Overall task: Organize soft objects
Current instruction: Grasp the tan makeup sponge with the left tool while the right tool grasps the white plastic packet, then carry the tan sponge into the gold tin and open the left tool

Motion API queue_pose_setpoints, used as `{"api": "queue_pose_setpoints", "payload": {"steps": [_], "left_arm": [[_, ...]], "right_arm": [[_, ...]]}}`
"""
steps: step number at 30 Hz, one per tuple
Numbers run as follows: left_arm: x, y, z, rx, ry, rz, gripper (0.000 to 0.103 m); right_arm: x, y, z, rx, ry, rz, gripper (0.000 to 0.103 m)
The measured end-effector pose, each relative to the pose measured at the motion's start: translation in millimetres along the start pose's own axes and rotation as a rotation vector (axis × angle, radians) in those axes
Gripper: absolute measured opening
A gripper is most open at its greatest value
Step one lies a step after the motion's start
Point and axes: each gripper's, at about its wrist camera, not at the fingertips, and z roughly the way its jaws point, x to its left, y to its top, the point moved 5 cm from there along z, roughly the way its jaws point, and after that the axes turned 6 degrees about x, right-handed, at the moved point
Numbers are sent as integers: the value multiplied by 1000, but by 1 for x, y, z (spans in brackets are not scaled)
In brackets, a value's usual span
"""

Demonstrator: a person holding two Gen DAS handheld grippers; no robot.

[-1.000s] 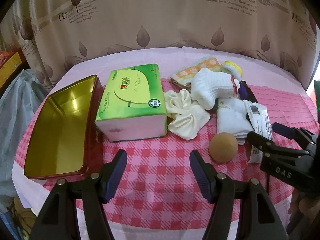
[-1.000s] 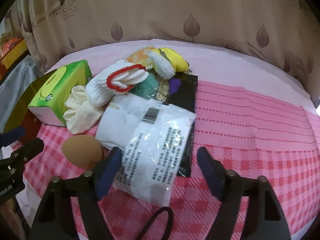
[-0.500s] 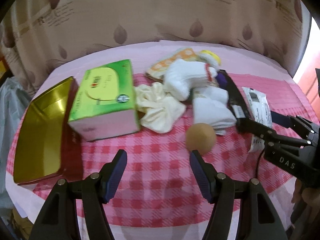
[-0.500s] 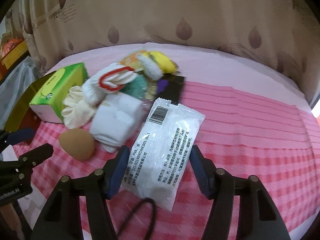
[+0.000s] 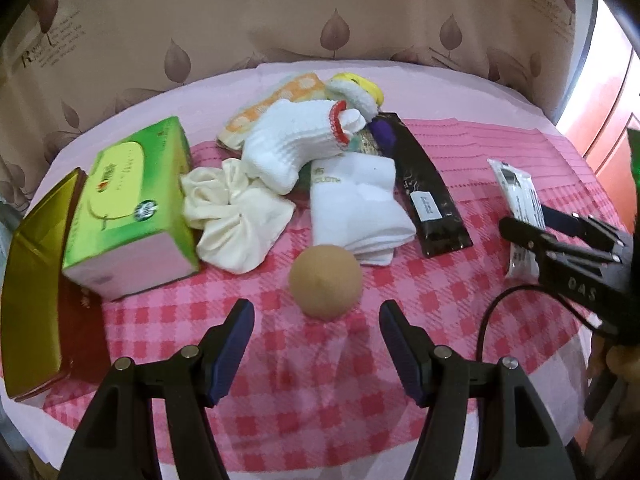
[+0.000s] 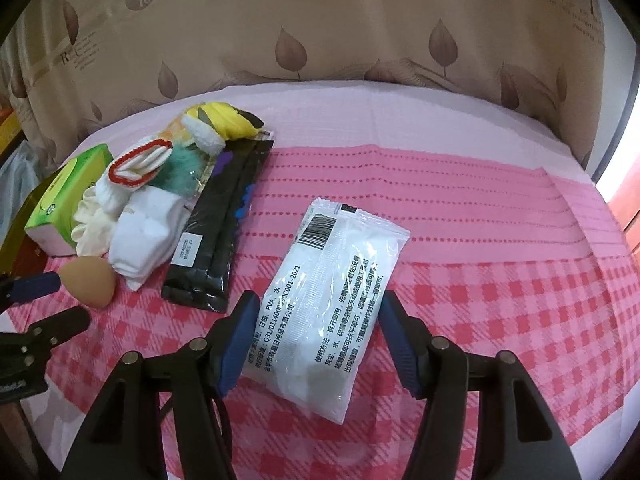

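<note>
Gripping white sealed packet (image 6: 332, 304) between right gripper (image 6: 316, 340) pads, packet lying on pink checked cloth (image 6: 500, 320). Hovering left gripper (image 5: 316, 344), jaws apart, empty, just short of tan sponge ball (image 5: 326, 286). Socks (image 5: 296, 144) piled beside green tissue box (image 5: 128, 208).

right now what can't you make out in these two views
- Gold tin, left wrist view: cut off by the left edge; the green tissue box hides its far side.
- Teal fluffy thing, right wrist view: mostly buried under the white glove and socks.
- White packet: its near end is behind the right tongs, so pad contact is unclear.
</note>
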Motion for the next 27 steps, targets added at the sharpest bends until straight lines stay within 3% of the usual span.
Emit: {"api": "queue_pose_setpoints", "payload": {"steps": [10,13,14,15,16,27], "left_arm": [[5,21,26,54,-2,-35,67],[5,22,29,60,-37,-46,67],[5,23,30,56,-38,-48,65],[5,24,29,52,-45,-48,48],[5,24,30,50,-48,-49,41],[14,17,6,8,-63,-40,41]], "right_arm": [[-4,-3,10,36,47,35,58],[-1,-2,11,35,46,24,58],[0,-2,11,34,47,22,58],[1,-2,11,35,50,22,58],[1,-2,12,36,51,21,58],[4,-3,12,32,47,13,58]]}}
